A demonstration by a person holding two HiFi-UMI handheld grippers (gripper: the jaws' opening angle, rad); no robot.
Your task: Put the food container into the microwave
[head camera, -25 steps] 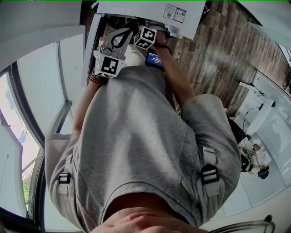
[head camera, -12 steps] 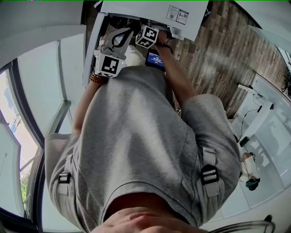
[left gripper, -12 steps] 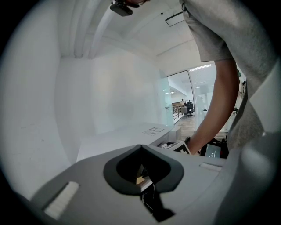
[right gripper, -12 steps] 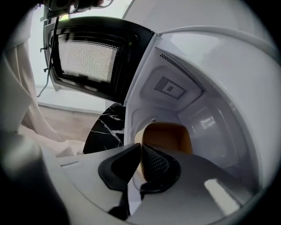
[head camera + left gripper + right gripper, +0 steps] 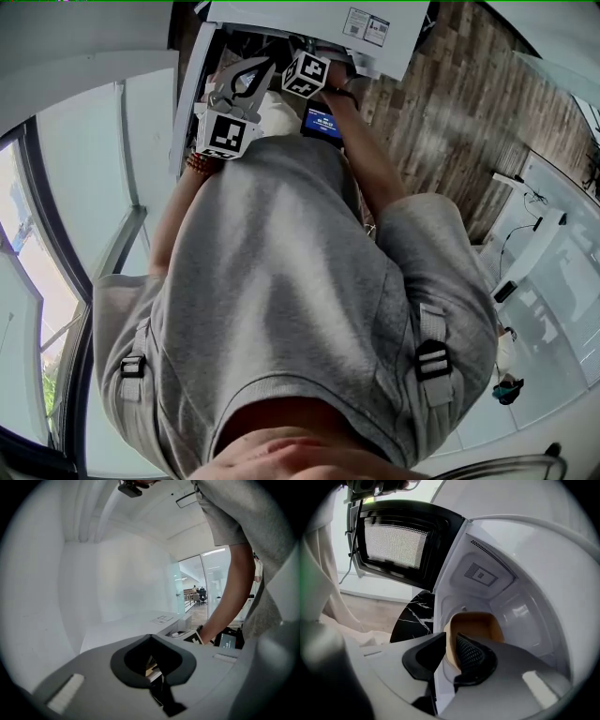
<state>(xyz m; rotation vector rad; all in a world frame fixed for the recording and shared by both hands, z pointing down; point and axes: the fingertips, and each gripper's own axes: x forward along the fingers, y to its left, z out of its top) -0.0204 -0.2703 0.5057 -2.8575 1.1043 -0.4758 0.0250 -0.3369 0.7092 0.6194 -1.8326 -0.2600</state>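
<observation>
In the right gripper view the white microwave (image 5: pixel 515 606) stands open, its black door (image 5: pixel 396 541) swung out to the left. My right gripper (image 5: pixel 451 641) reaches into the cavity and is shut on the near wall of a tan food container (image 5: pixel 476 625), which sits low inside. The head view shows only that gripper's marker cube (image 5: pixel 305 75) at the microwave's mouth (image 5: pixel 309 23); its jaws are hidden. To the left of the opening my left gripper (image 5: pixel 261 66) has its tips together on nothing, and the left gripper view shows the same closed tips (image 5: pixel 151 637).
A black marble-patterned surface (image 5: pixel 412 618) lies under the door. A small lit screen (image 5: pixel 321 122) sits by the right hand. A white wall (image 5: pixel 70 597) stands close on the left. My grey shirt (image 5: pixel 281 300) fills most of the head view, with wood flooring (image 5: pixel 450 112) to the right.
The right gripper's marker cube has edged slightly toward the microwave opening. The left gripper has stayed where it was.
</observation>
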